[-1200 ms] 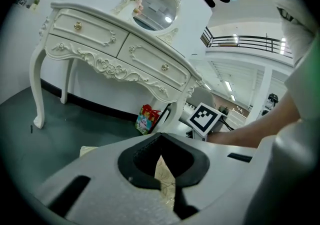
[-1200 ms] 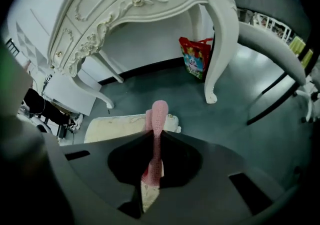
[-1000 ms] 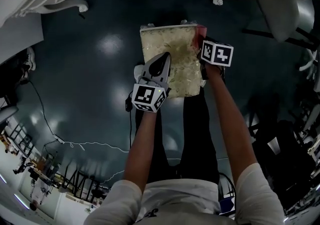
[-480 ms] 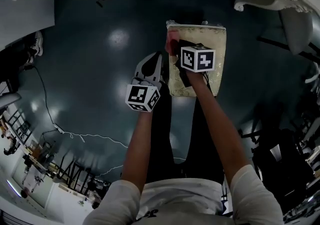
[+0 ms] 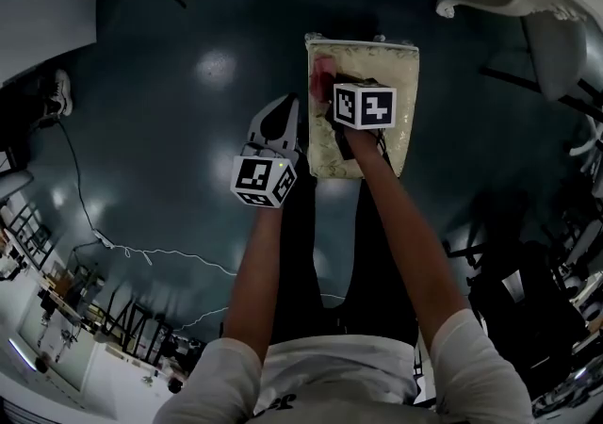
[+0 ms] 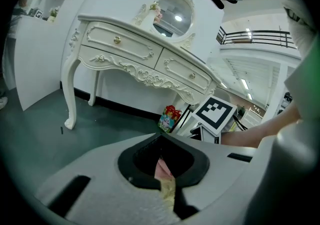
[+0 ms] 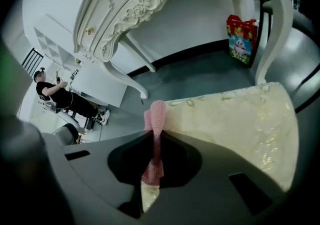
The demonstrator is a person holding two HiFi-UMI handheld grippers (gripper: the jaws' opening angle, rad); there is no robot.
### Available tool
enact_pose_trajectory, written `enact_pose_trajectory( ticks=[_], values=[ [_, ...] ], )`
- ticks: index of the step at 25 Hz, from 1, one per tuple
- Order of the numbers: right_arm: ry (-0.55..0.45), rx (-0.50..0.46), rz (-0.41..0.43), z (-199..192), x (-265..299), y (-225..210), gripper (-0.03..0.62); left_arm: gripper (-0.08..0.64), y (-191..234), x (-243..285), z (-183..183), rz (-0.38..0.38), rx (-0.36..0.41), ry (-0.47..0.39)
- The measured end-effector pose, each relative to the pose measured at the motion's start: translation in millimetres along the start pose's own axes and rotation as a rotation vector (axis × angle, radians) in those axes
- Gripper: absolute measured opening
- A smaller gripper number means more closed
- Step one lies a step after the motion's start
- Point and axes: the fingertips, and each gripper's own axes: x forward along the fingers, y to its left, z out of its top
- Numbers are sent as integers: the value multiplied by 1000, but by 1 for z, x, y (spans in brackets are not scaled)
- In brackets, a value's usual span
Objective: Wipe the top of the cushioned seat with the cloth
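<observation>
The right gripper (image 7: 155, 138) pinched the pink knitted cloth (image 7: 156, 111) on the cream brocade cushioned seat (image 7: 235, 119) near a corner. Wiping looked under way, its coverage unclear. The left gripper (image 5: 287, 111) was pressed together, empty.

left gripper (image 5: 286, 109): closed | right gripper (image 7: 154, 154): clamped on cloth (image 7: 156, 114)

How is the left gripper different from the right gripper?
The right gripper pinches the pink cloth, while the left gripper has its jaws together and holds nothing. The right gripper is over the cushioned seat, while the left gripper is off the seat's left side, above the dark floor. Both have their jaws closed, and each carries a black-and-white marker cube.
</observation>
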Motion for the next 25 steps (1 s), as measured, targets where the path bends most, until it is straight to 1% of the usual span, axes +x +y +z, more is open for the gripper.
enact_pose_trajectory(
  ticks=[3, 6, 11, 15, 17, 19, 22, 23, 25],
  values=[
    [-28, 22, -33, 0, -24, -31, 23, 14, -27, 12, -7, -25, 1, 8],
    [-63, 55, -71, 1, -49, -70, 23, 14, -54, 26, -15, -55, -1, 14],
    [-98, 81, -148, -1, -90, -135, 23, 14, -99, 46, -32, -98, -18, 26],
    [-135, 80, -216, 5, -110, -164, 23, 14, -124, 54, -36, -138, -17, 36],
    [-148, 115, -244, 1, -115, -178, 23, 14, -131, 54, -37, -158, -6, 42],
    [-156, 145, -248, -2, -115, -185, 23, 14, -131, 53, -38, -172, 6, 48],
    [-158, 141, -260, -1, -114, -181, 23, 14, -119, 46, -37, -165, 13, 51],
    [-162, 146, -254, 0, -114, -177, 23, 14, -113, 43, -36, -157, 11, 48],
    [-174, 152, -213, 2, -111, -158, 23, 14, -100, 36, -31, -136, 4, 37]
  ],
)
